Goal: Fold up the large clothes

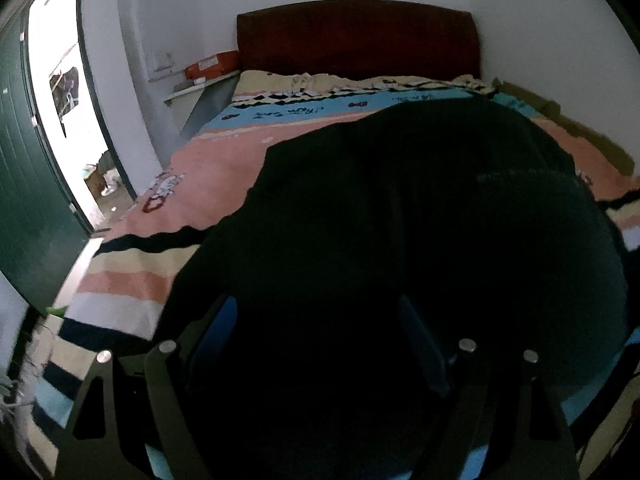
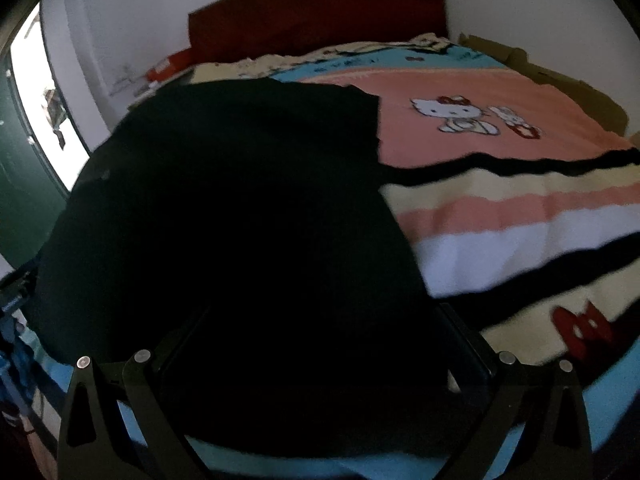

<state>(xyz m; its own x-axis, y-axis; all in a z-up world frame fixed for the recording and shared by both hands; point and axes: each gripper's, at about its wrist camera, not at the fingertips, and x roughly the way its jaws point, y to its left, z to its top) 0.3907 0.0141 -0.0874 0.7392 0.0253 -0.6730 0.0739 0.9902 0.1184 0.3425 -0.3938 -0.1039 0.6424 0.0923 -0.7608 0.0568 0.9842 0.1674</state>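
A large black garment [image 1: 400,220] lies spread flat on the bed. It fills the middle of the left wrist view and the left half of the right wrist view [image 2: 240,200]. My left gripper [image 1: 316,304] hovers over the garment's near part, its blue-padded fingers [image 1: 416,332] wide apart and pressing on nothing. My right gripper [image 2: 324,312] is above the garment's near right edge. Its dark fingers [image 2: 468,344] also stand wide apart, with the cloth lying flat beneath them. The garment's near hem is hidden behind both grippers.
The bed has a striped pink, cream, blue and black bedspread [image 2: 500,208] with a cartoon cat print [image 2: 452,114]. A dark red headboard [image 1: 356,36] stands against the white wall. An orange box [image 1: 212,65] sits on a shelf, and a green door [image 1: 28,200] stands open at left.
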